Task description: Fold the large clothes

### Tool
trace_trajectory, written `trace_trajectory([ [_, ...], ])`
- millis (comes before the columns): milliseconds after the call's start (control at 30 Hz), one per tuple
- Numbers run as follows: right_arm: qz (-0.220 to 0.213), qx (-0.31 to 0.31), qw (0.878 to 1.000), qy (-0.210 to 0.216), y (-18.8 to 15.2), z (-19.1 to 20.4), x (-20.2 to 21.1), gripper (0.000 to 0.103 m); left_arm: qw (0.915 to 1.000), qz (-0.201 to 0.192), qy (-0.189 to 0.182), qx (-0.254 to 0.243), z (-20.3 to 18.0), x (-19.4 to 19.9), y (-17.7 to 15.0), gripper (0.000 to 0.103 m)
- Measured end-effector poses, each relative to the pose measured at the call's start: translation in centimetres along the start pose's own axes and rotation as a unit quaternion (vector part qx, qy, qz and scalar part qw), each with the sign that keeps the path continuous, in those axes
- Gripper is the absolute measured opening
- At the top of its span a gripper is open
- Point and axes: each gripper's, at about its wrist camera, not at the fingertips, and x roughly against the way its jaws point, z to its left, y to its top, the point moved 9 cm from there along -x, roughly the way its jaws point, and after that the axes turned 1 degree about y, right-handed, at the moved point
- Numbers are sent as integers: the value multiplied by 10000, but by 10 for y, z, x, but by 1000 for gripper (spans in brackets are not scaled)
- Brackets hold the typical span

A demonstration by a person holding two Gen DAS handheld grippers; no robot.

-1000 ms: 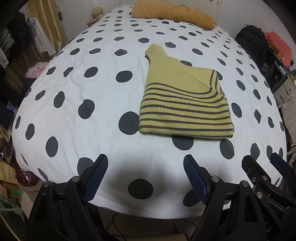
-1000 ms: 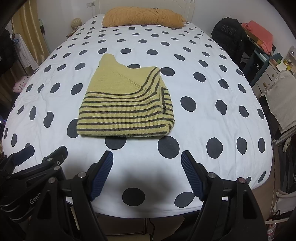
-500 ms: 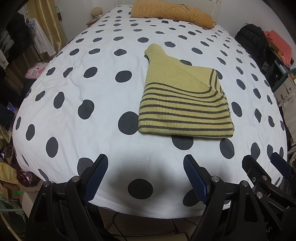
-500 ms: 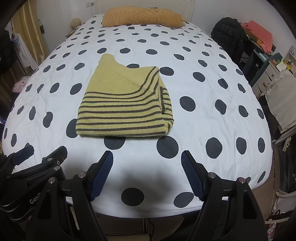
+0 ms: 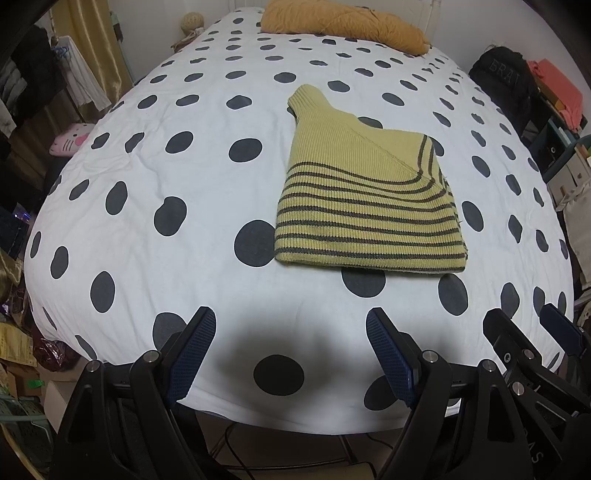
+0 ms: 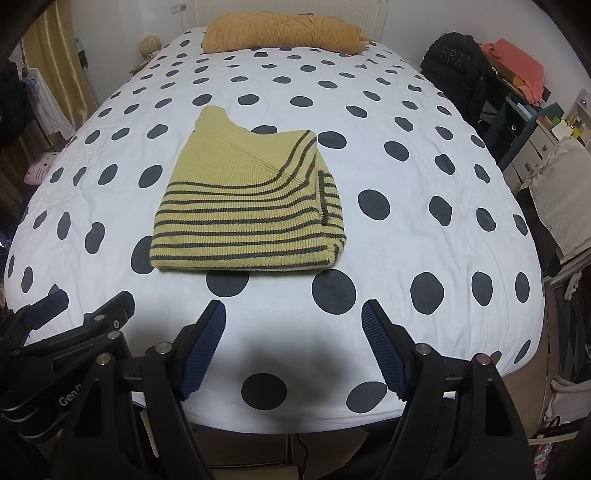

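A folded yellow-green knitted sweater with dark stripes [image 5: 365,206] lies flat in the middle of a bed covered by a white sheet with large dark polka dots [image 5: 147,177], its thick folded edge facing the foot of the bed and its ribbed collar pointing toward the headboard. In the right wrist view the sweater [image 6: 247,206] sits left of centre, its right side showing stacked layers. Bare sheet lies open all round it: a wide band to each side edge, and a strip between its near edge and the bed's foot. An orange quilted pillow [image 6: 284,31] rests at the head, well apart. The left gripper [image 5: 291,354] and right gripper [image 6: 291,347] hang side by side over the foot edge, each with blue ribbed fingers [image 6: 203,343] spread wide and empty, touching nothing.
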Motion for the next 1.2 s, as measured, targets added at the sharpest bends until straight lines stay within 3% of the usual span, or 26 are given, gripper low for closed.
trace_trajectory([
  [1200,28,24,10000,15,-1,-7,-2,76,10000,65,0,-24,-1,-3,-2,84],
])
